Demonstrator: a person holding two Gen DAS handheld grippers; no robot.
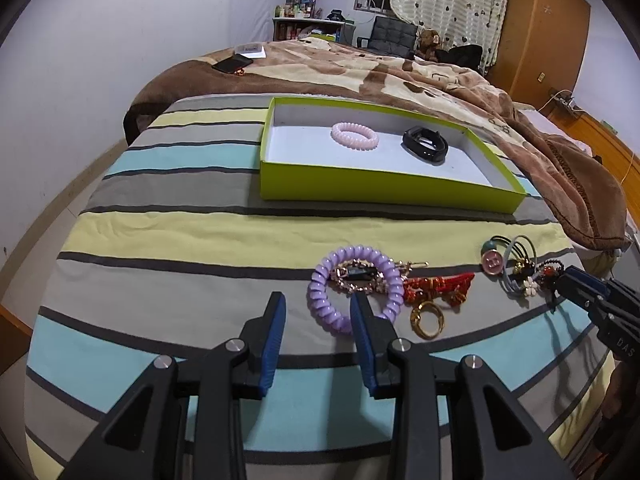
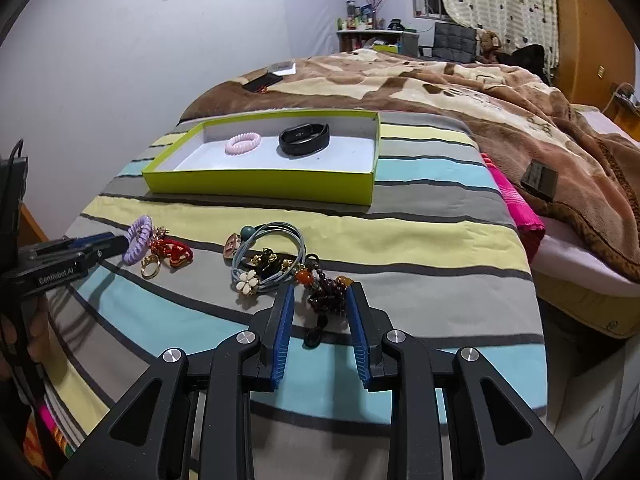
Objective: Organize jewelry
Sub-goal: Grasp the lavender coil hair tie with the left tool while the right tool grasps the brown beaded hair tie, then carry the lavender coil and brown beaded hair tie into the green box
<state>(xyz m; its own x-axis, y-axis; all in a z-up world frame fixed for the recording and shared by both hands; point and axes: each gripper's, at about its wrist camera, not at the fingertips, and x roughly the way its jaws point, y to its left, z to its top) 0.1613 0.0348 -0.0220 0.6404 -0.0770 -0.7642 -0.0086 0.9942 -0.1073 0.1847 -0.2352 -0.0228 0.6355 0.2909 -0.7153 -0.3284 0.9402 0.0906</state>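
Bed, striped cover; items left to right.
- Left tool (image 1: 318, 312): jaws wide, empty; its right finger overlaps the purple spiral hair tie (image 1: 352, 288), which lies just ahead, slightly right.
- Red ornament (image 1: 438, 286) and gold ring (image 1: 428, 318): beside the tie.
- Hair-tie cluster (image 2: 266, 258): near the right tool.
- Right tool (image 2: 320, 306): jaws wide, straddling the dark bead bracelet (image 2: 328, 294), not closed.
- Green box (image 1: 384, 186): beyond, holding a pink spiral tie (image 1: 355, 135) and a black band (image 1: 425, 144).

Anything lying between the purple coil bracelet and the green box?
No. Between the purple coil bracelet and the green box lies only bare striped bedspread, shown in both wrist views.
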